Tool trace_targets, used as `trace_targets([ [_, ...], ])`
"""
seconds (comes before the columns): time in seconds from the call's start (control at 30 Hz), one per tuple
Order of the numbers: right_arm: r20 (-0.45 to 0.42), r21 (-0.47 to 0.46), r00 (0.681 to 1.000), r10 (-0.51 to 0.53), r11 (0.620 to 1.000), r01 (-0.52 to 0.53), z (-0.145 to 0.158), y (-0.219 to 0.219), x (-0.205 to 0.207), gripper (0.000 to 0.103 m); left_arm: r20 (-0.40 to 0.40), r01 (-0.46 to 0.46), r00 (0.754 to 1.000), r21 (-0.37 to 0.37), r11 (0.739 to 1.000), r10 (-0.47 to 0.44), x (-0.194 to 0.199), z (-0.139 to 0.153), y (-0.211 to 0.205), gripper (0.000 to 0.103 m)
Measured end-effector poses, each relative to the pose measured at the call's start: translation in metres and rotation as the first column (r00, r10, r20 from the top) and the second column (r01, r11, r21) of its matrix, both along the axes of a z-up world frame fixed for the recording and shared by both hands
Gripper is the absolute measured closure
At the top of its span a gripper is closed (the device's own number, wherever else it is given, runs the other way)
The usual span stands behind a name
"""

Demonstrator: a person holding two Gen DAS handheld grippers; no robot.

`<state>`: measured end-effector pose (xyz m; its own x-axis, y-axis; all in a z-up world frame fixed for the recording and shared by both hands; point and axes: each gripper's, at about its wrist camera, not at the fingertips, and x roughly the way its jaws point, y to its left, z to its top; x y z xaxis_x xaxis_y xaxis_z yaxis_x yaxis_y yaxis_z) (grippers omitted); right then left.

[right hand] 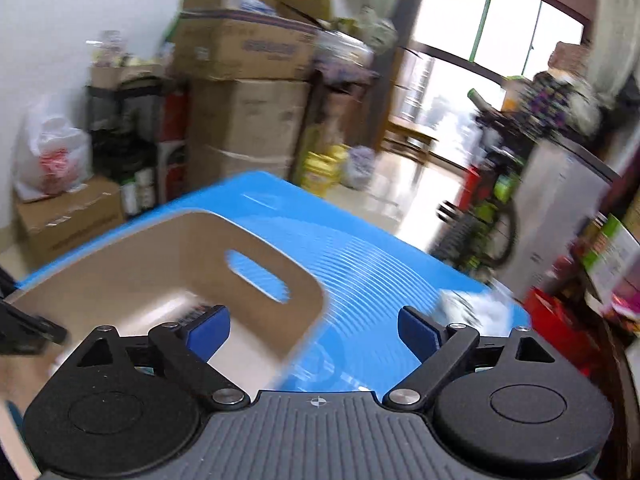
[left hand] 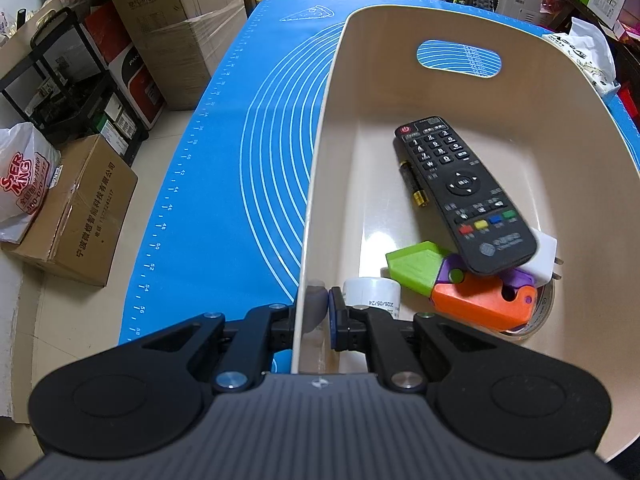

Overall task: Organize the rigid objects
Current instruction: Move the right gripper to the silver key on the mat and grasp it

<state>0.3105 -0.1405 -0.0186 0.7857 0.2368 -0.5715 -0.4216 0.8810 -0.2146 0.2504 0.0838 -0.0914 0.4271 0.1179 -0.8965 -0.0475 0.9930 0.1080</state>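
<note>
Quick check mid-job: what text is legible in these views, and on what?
"2026/05/24": label of the white cylindrical container in the beige plastic bin.
"SER MING": white plastic bag on the floor.
"50", "52", "54": ruler edge of the blue silicone mat.
Black remote control: key labels too small.
Right wrist view: blurred.

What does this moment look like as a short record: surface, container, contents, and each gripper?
surface: blue mat
container: beige bin on the mat
contents: remote, battery, orange-green-purple toy, white charger, small white bottle, tape roll
left gripper: shut on the bin's near wall
right gripper: fingers wide apart, nothing between them
</note>
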Motion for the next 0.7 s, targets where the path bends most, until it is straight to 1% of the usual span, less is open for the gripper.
trace_targets([
  [0.07,0.001,0.003,0.999,-0.045,0.999,0.045,-0.007,-0.015,0.000,0.011,0.000,0.000,1.000,0.000,1.000,0.000,0.000,0.000,0.000,0.092],
  [0.17,-0.031,-0.003,0.994,-0.103,0.995,0.103,-0.024,-0.034,0.007,0.011,0.000,0.001,1.000,0.003,1.000,-0.001,-0.001,0.000,-0.001,0.092],
  [0.33,-0.077,-0.018,0.983,-0.166,0.986,0.166,-0.057,-0.055,0.020,0.011,0.001,0.008,1.000,0.017,1.000,-0.008,0.000,-0.001,-0.003,0.091],
  [0.43,-0.113,-0.020,0.972,-0.205,0.979,0.204,-0.076,-0.062,0.028,0.011,0.000,0.008,1.000,0.018,1.000,-0.008,0.000,-0.001,-0.003,0.091],
  [0.57,-0.145,-0.020,0.963,-0.229,0.973,0.228,-0.099,-0.063,0.041,0.011,0.000,0.008,1.000,0.020,1.000,-0.008,0.000,-0.001,-0.003,0.091],
  [0.7,-0.174,0.005,0.954,-0.243,0.969,0.248,-0.120,-0.060,0.057,0.011,-0.001,0.010,1.000,0.023,1.000,-0.010,0.000,-0.001,-0.004,0.091],
])
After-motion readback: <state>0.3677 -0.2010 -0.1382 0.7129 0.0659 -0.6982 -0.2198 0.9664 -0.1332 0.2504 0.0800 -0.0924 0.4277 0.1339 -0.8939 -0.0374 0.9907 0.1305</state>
